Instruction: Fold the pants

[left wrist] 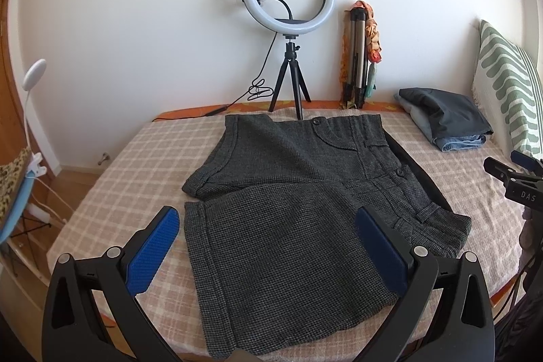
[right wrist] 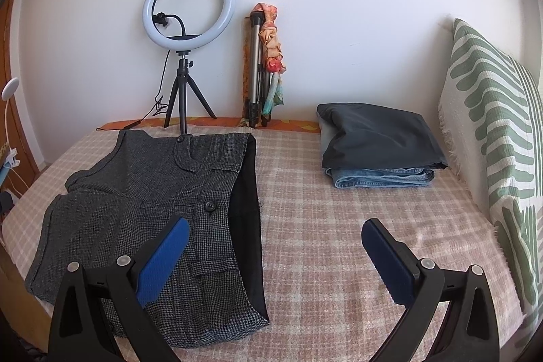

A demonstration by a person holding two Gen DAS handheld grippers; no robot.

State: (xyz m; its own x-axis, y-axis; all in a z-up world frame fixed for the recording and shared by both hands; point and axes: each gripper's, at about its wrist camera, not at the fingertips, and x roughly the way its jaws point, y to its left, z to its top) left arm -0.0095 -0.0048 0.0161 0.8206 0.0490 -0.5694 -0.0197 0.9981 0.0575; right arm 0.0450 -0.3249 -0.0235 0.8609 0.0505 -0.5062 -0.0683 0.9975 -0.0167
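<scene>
A: What are the claws doing?

B: The left claw (left wrist: 268, 226) is spread wide, released, gripping nothing. Its blue pads (left wrist: 149, 256) hang above the near leg of the pants (left wrist: 298, 192), one pad over the bed cover just left of the hem, the other over the cloth nearer the waist. I cannot tell whether either touches the fabric.

A: And the right one?

B: The right claw (right wrist: 275, 231) is also released, fingers far apart and empty. Its left pad (right wrist: 163, 260) sits over the waist end of the pants (right wrist: 152, 209); the other pad is over bare blanket.

A: Where do the pants lie?

B: They are short, grey, checked ones, spread flat on the bed (right wrist: 339, 226), on a pink plaid blanket (left wrist: 135, 165). The legs point left and the waistband, its black lining showing, faces right. Two dark buttons show near the waist.

A: What else is around?

B: To the right, well apart from the pants, is a stack of folded clothes (right wrist: 376, 145), dark grey over blue denim, beside a green-striped pillow (right wrist: 492, 131). At the far edge by the wall stands a ring light (right wrist: 188, 2) on a small tripod, with a folded tripod (right wrist: 256, 70) draped in an orange scarf just right of it.
</scene>
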